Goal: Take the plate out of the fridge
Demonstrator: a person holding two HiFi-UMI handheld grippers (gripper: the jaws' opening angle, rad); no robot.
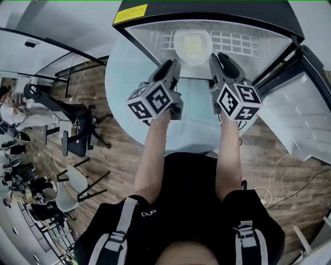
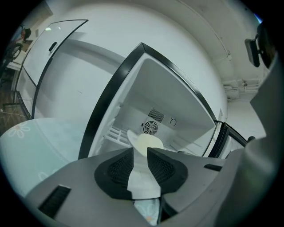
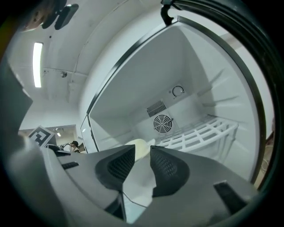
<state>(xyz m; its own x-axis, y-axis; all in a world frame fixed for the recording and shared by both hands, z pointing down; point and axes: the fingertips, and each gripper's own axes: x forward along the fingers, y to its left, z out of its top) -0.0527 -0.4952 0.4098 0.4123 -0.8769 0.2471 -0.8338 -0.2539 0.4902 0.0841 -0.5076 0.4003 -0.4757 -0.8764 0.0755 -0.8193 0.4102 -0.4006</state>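
Note:
A pale round plate (image 1: 192, 45) lies on the white wire shelf (image 1: 235, 39) inside the open small fridge (image 1: 207, 10). My left gripper (image 1: 171, 64) points into the fridge at the plate's near left side. My right gripper (image 1: 219, 57) does the same at its near right. In the left gripper view the left gripper (image 2: 140, 151) stands open, and the plate (image 2: 149, 142) shows beyond the gap, not pinched. In the right gripper view the right gripper (image 3: 142, 150) is open too, with the plate (image 3: 138, 142) just past its tips.
The fridge door (image 1: 305, 119) hangs open at the right. The fridge stands on a round table with a pale cloth (image 1: 124, 77). A fan grille (image 3: 162, 123) sits in the fridge's back wall. Office chairs (image 1: 77, 129) and cables lie on the wooden floor to the left and right.

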